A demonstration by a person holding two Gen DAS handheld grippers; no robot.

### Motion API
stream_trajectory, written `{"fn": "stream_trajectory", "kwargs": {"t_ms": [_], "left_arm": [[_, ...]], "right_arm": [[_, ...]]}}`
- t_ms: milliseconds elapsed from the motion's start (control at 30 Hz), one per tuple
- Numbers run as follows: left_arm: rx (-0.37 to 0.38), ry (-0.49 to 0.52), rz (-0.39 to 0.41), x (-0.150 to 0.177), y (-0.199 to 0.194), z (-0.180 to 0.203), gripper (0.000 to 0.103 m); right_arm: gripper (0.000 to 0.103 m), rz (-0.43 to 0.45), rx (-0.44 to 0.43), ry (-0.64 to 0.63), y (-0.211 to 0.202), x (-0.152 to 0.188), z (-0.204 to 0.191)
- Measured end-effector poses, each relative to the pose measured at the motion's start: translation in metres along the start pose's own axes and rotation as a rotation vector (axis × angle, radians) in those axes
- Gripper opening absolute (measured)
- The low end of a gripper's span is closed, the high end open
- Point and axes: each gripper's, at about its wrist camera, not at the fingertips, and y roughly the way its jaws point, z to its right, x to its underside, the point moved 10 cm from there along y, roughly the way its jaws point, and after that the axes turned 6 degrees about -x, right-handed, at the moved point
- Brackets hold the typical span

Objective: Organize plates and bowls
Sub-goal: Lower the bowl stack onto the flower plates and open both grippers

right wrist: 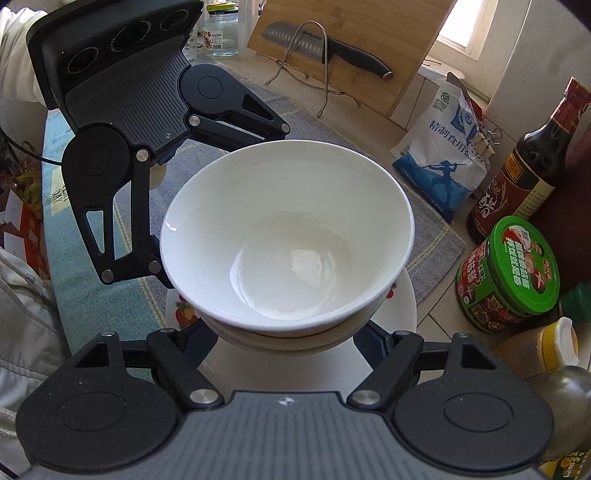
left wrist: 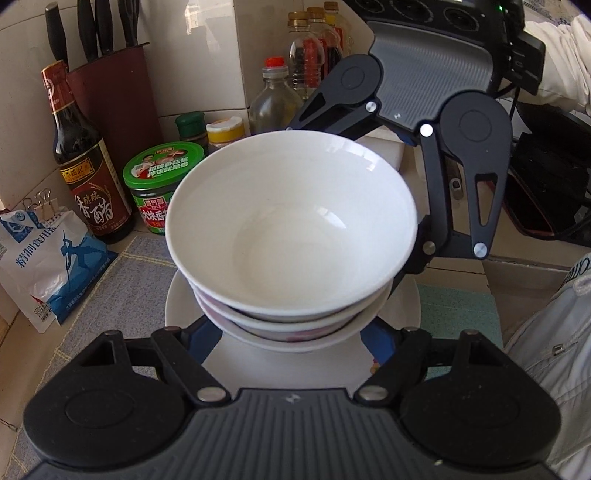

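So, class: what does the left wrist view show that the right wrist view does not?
Only the left wrist view shows the knife block with its knives and the tall bottles by the wall tiles. Only the right wrist view shows the cutting board, the cleaver on its wire rack, and the window. Both show the stacked white bowls on a plate, the vinegar bottle, the green-lidded jar and the salt bag.

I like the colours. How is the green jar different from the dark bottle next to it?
The green jar is short and wide; the dark bottle is tall with a thin neck. The jar has a flat green lid, the bottle a reddish cap wrap. The jar's label is green and red, the bottle's brown. Both stand upright on the counter by the wall.
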Motion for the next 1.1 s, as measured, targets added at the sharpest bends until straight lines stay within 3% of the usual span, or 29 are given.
{"fn": "stream_trajectory", "kwargs": {"t_ms": [800, 900, 967, 1100], "left_arm": [[-0.004, -0.001, -0.011, 0.005, 0.013, -0.004, 0.081], [-0.006, -0.006, -0.004, 0.006, 0.012, -0.003, 0.084], [-0.010, -0.010, 0.017, 0.005, 0.008, -0.004, 0.097], [-0.046, -0.001, 0.028, 0.006, 0.001, -0.004, 0.099]], "right_arm": [[0.084, -0.028, -0.005, 0.043, 0.008, 0.005, 0.009], [0.092, -0.015, -0.002, 0.055, 0.006, 0.004, 0.009], [0.103, -0.003, 0.012, 0.055, 0.004, 0.002, 0.009], [0.103, 0.008, 0.037, 0.067, -0.002, -0.001, 0.006]]}}
